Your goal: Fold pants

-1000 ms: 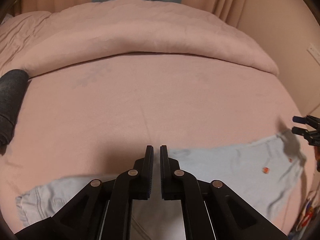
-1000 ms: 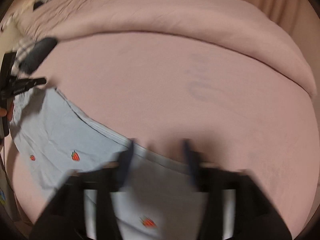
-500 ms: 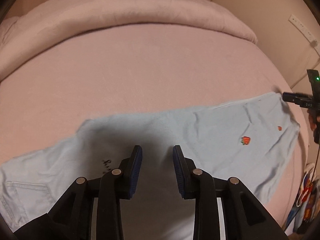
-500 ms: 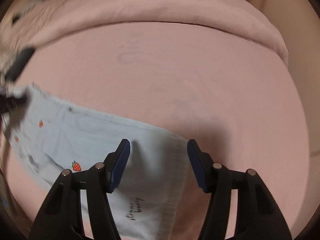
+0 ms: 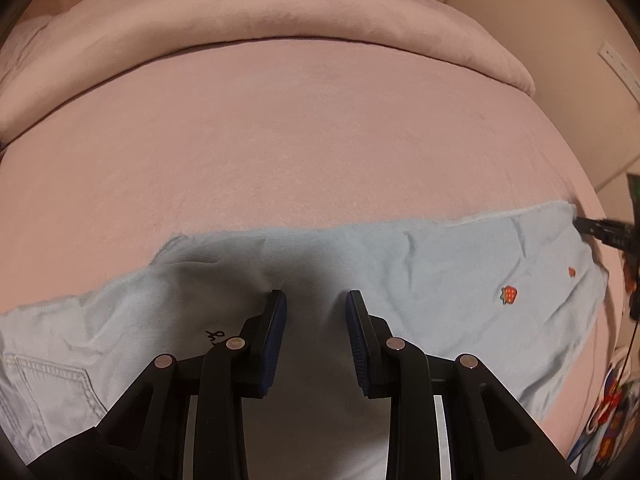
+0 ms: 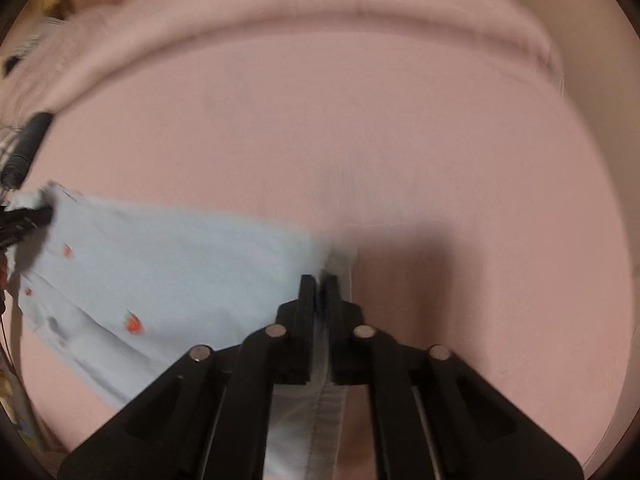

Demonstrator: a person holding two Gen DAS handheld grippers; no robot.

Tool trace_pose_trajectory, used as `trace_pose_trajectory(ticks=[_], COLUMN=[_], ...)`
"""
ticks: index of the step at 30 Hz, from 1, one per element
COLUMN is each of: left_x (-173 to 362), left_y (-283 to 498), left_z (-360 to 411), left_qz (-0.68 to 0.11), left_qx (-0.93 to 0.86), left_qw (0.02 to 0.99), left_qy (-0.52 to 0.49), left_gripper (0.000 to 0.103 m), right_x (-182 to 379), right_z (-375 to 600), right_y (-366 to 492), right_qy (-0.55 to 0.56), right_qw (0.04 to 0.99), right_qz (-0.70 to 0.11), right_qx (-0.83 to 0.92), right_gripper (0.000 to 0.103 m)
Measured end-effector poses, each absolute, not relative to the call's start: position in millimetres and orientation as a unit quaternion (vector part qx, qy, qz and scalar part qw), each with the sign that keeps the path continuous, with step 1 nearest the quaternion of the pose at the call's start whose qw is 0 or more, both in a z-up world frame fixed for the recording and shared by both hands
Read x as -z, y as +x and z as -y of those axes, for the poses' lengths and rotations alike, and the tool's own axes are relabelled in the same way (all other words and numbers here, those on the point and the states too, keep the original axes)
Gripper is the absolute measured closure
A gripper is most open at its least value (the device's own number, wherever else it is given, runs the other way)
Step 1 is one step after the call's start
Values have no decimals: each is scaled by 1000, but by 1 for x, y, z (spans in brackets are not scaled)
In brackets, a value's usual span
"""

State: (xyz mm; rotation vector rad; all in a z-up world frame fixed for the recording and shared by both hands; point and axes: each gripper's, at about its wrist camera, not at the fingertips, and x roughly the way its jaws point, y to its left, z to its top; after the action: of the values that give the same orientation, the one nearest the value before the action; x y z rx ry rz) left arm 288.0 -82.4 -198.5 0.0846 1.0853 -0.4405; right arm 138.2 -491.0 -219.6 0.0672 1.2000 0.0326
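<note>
Light blue pants (image 5: 420,272) with small red strawberries lie spread across the pink bed sheet (image 5: 300,152). My left gripper (image 5: 315,312) hangs open just above their middle, and its blue pads touch no cloth. In the right wrist view the pants (image 6: 168,256) reach in from the left. My right gripper (image 6: 319,292) has its jaws closing, and the pants' stitched hem edge is pinched between them. The right gripper (image 5: 600,232) shows as a black tip at the pants' far right corner in the left wrist view. The left gripper (image 6: 24,220) shows at the left rim of the right wrist view.
A thick folded pink duvet (image 5: 260,20) runs along the back of the bed. A dark rolled item (image 6: 30,140) lies at the bed's left side. A wall socket (image 5: 620,68) sits on the right wall. Colourful items (image 5: 612,412) lie beside the bed's right edge.
My left gripper went from shut to open and came down over the pants. My right gripper slid to the pants' hem, and its wide jaws came together on it.
</note>
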Motion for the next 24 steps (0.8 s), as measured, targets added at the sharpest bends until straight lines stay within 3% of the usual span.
trace_pose_trajectory(ticks=[3,5,10,12,14,19,24], left_x=[193,186,165,161,162,175,185], left_y=[280,269,231,213,199,179,169], left_z=[81,83,83,90,101,133,148], left_qz=[-511,-504,-481,-474,-473,-486,-499], left_qx=[199,206,246,263,279,306,310], left_qw=[835,838,841,840,835,817,807], left_qy=[38,39,-12,-29,-38,-36,-59], left_gripper=[74,74,74,68,54,53,53], right_x=[209,193,178,189,208,247,247], right_z=[503,517,539,543,529,505,488], right_y=[126,108,39,5,-21,-45,-27], right_qy=[81,136,252,343,391,448,487], right_qw=[851,863,866,845,827,801,796], right_qz=[-519,-486,-432,-411,-402,-396,-358], right_qx=[-7,-3,-3,-24,-28,-31,-21], right_gripper=[69,49,44,44,44,44,45])
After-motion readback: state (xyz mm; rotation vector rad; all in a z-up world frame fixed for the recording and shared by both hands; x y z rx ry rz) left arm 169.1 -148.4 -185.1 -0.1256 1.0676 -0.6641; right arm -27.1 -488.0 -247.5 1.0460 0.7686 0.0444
